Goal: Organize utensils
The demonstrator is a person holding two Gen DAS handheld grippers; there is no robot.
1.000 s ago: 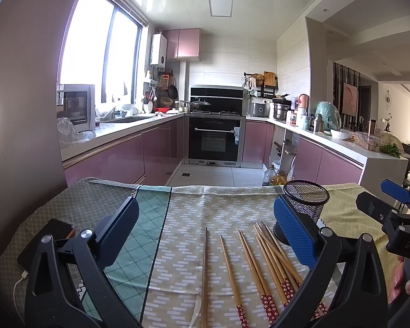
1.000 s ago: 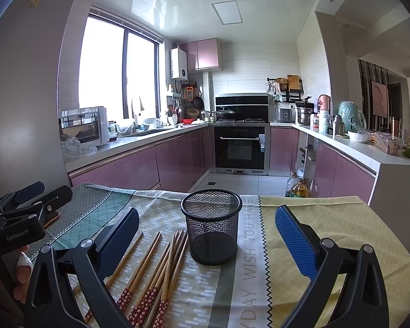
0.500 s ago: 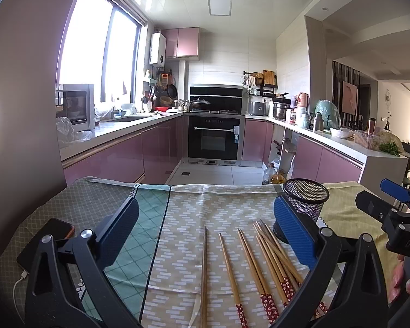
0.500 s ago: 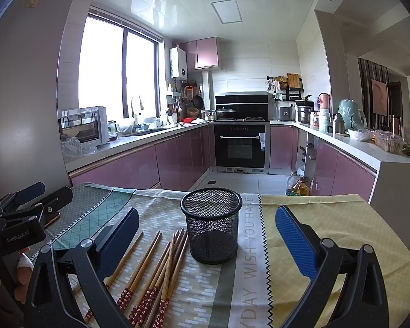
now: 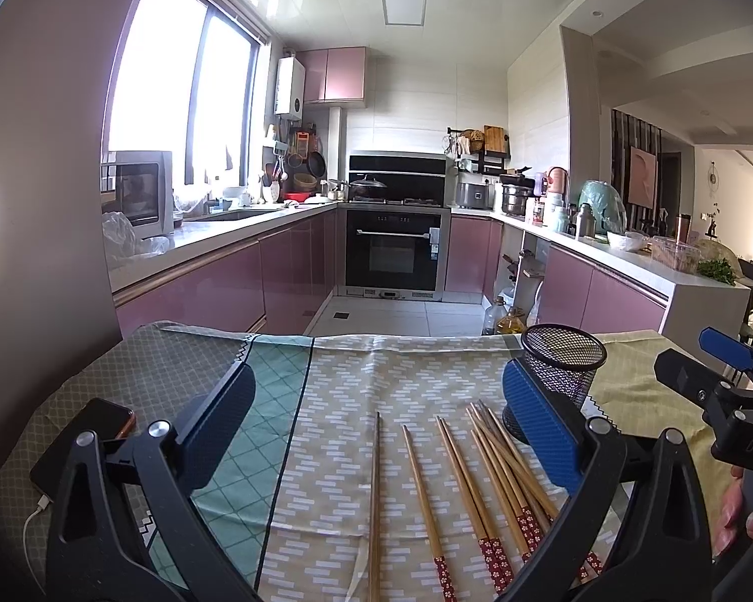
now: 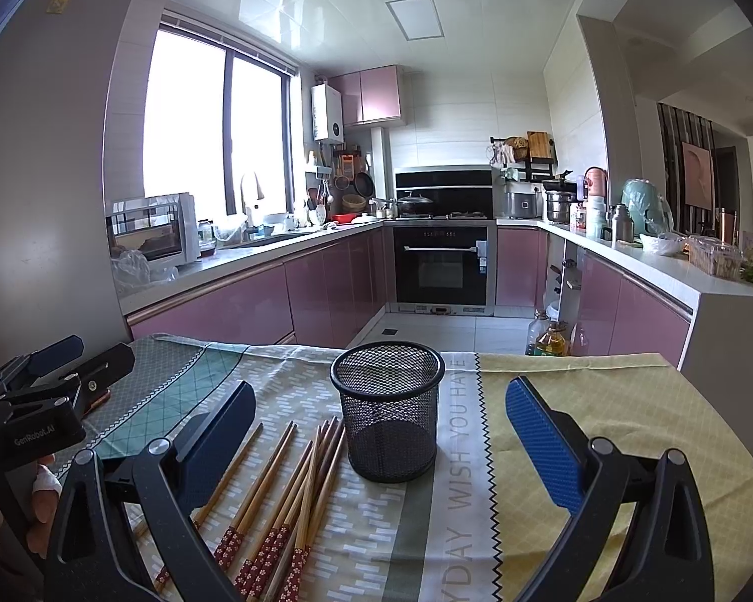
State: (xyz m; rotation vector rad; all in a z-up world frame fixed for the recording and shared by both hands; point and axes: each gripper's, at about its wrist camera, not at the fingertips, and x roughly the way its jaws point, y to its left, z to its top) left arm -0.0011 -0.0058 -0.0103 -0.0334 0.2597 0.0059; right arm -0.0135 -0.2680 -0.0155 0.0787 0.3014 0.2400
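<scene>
Several wooden chopsticks [image 5: 482,476] with red patterned ends lie loose on the tablecloth, fanned out left of a black mesh cup [image 6: 389,414] that stands upright and holds nothing. In the right wrist view the chopsticks [image 6: 286,496] lie at the cup's lower left. My left gripper [image 5: 376,431] hovers open above the chopsticks, nothing between its fingers. My right gripper [image 6: 381,431] is open too, with the mesh cup [image 5: 562,366] seen between its fingers but farther off. Each gripper shows at the edge of the other's view.
A patchwork tablecloth [image 5: 356,371] covers the table. A phone [image 5: 83,439] on a white cable lies at the left edge. Beyond the table's far edge is a kitchen with pink cabinets, an oven [image 5: 394,251] and oil bottles [image 6: 547,338] on the floor.
Both grippers have barely moved; the views shift only slightly. The chopsticks and the cup lie as before.
</scene>
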